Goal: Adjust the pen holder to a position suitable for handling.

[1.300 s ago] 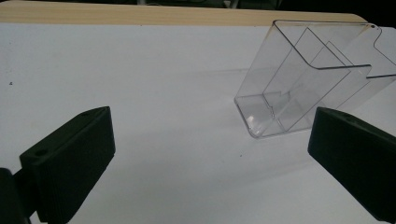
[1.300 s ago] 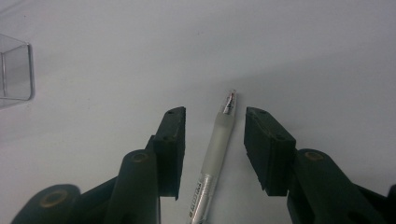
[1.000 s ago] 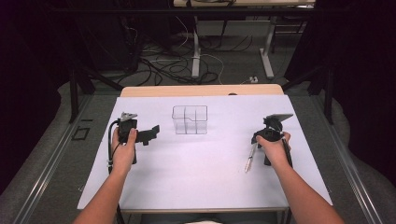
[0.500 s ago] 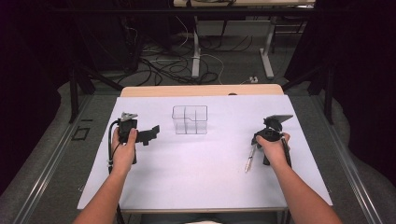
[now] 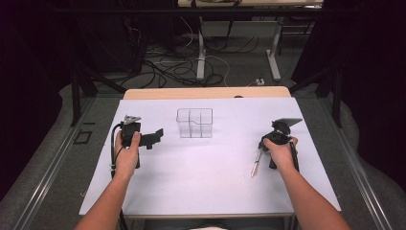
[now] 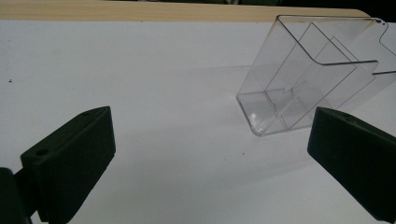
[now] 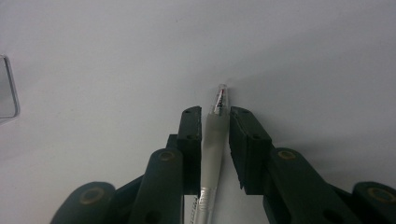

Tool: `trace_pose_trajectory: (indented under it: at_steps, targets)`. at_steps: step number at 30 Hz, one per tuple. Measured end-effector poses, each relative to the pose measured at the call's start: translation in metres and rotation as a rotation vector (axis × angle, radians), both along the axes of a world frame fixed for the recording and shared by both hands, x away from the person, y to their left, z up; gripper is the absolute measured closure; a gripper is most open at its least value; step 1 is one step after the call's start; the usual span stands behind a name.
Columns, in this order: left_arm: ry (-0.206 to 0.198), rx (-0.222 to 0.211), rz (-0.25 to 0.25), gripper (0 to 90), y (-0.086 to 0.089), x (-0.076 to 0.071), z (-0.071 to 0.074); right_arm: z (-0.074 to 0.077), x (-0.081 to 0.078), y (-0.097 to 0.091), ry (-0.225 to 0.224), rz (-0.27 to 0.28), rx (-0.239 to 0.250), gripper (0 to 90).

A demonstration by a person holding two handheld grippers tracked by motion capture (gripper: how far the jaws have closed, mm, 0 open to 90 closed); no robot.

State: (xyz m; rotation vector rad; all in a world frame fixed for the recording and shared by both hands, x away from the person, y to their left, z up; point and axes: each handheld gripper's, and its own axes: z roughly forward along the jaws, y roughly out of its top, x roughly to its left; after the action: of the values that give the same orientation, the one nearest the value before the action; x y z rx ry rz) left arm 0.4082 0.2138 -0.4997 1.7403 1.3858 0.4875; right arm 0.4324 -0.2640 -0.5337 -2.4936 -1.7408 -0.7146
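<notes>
A clear-barrelled pen (image 5: 256,165) lies on the white table cover at the right, its tip (image 7: 221,95) pointing away from me. My right gripper (image 5: 263,144) rests low over the pen's upper end. Its jaws have just been closing, and both pads (image 7: 192,140) now touch the barrel (image 7: 214,140) that runs between them. My left gripper (image 5: 152,138) is held at the left of the table, its jaws wide open (image 6: 210,126) with nothing between them. A clear plastic divided box (image 5: 194,123) stands empty at the middle back, just right of the left gripper's jaws (image 6: 303,79).
The white cover (image 5: 201,177) spans nearly the whole table, with a wooden strip (image 5: 206,92) along the far edge. A corner of the clear box (image 7: 7,88) shows at the left of the right gripper view. Cables and desk legs lie on the floor beyond.
</notes>
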Motion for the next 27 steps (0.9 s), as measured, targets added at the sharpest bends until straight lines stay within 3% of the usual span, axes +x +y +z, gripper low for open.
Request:
trace_pose_trajectory:
  at_steps: [6,11,24,27]
  targets:
    - [-0.002,0.001,0.0,0.7,-0.0001,0.0004,-0.0003,0.0,0.0011,0.0009,-0.003,-0.012,0.009,77.0]
    - [0.0,0.002,0.0,0.7,0.0,0.0005,-0.0003,-0.0015,0.0016,0.0025,-0.007,-0.027,-0.018,78.1]
    - [-0.004,-0.004,0.008,0.7,0.0014,0.001,-0.0007,-0.0002,0.0021,0.0031,-0.002,-0.039,-0.003,80.1]
    - [0.001,-0.001,0.005,0.7,0.0014,0.0008,-0.0003,-0.0006,0.0016,0.0027,0.002,-0.034,-0.021,80.2]
